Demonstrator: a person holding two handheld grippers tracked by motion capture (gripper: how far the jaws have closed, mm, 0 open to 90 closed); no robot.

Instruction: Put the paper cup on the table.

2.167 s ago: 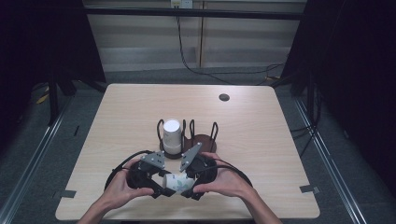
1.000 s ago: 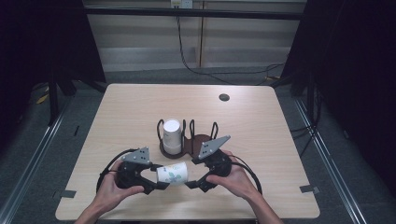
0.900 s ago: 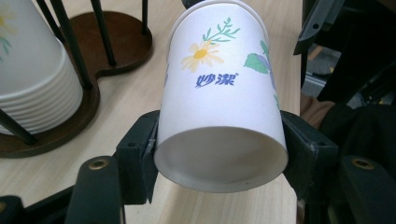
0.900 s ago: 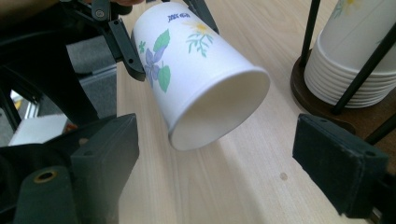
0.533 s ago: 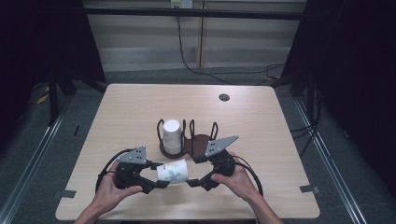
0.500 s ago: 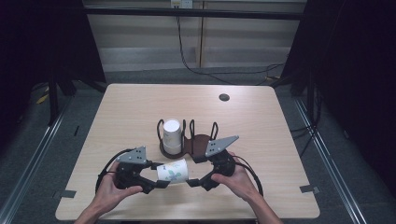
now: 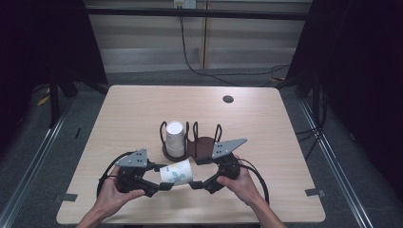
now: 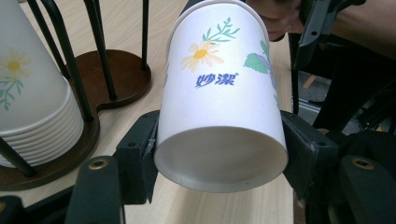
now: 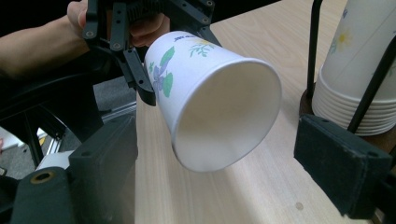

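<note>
Left gripper (image 8: 219,154) clamps the flowery paper cup (image 8: 219,107) on its side — right gripper (image 9: 215,154) gapes around its mouth, not touching.

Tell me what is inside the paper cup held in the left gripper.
In the right gripper view, the paper cup faces the camera mouth first, and its visible white inner wall holds nothing. The deepest part of the bottom lies in shadow, so I cannot see it fully.
</note>
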